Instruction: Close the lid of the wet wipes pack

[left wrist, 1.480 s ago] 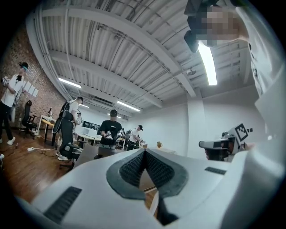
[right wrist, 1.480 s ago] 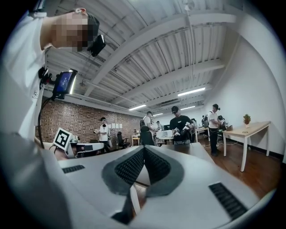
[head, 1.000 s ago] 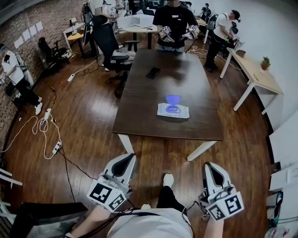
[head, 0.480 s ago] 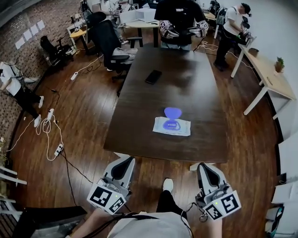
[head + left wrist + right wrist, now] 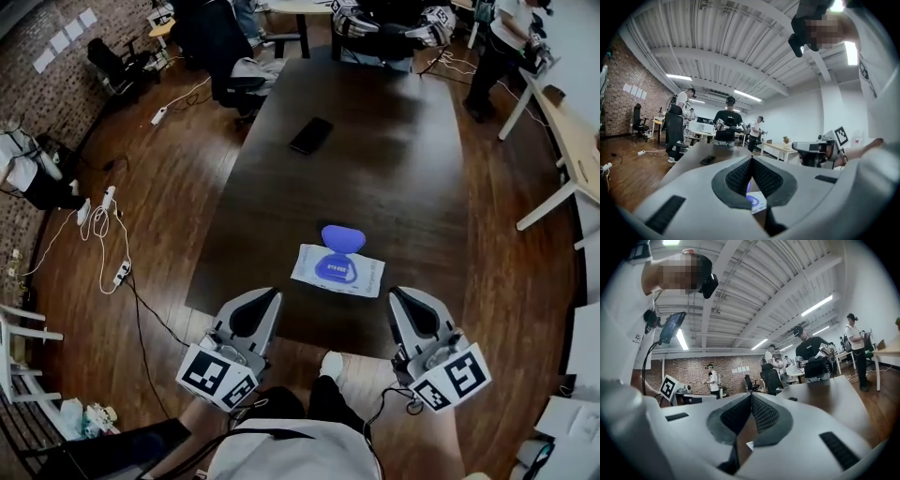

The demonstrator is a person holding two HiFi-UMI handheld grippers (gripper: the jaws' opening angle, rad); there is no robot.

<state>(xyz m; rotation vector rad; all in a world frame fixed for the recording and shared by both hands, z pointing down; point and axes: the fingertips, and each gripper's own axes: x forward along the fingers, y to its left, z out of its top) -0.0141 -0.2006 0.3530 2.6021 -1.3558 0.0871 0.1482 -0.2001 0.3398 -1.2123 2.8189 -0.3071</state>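
On the dark wooden table (image 5: 394,169), the flat white wet wipes pack (image 5: 337,271) lies with its blue lid (image 5: 343,238) flipped open, so closing is not yet begun. The left gripper (image 5: 265,296) and right gripper (image 5: 403,294) are both clenched on nothing, near the pack but apart from it.

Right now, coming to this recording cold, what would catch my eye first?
The white wet wipes pack lies near the near end of the dark table, with its blue lid flipped open toward the far side. The left gripper and right gripper hover at the table's near edge, shut and empty, one to either side of the pack. A black phone lies farther up the table.
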